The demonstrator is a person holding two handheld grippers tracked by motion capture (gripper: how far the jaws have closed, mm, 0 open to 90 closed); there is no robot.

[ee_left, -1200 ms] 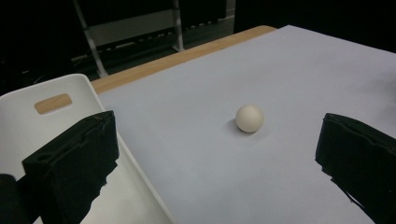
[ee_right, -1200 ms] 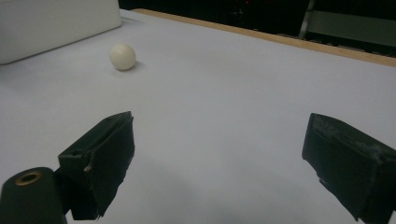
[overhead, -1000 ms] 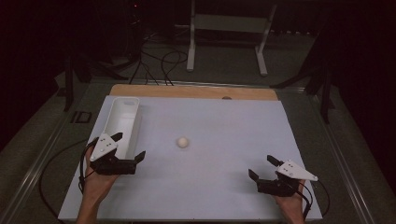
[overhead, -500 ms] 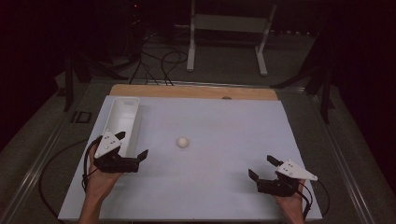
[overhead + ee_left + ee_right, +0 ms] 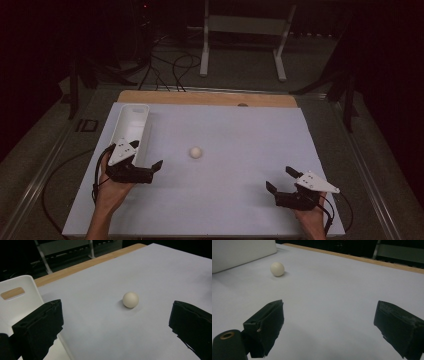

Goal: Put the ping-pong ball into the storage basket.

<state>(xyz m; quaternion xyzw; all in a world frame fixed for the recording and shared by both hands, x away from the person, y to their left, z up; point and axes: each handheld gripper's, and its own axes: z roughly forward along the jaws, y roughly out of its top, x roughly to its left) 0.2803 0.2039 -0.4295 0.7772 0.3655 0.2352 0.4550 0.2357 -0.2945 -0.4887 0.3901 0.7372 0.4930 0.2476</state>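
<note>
Closing in on the ball from the tabletop's left side.

Left gripper point(image 5: 151, 170), jaws wide and holding nothing, now nearer the small white ball point(image 5: 196, 152) at mid-tabletop than a second ago; likely lining up a grasp. Right gripper point(image 5: 281, 181) unmoved near the front right corner, also wide. White tray point(image 5: 141, 121) along the left edge, apparently empty.
</note>
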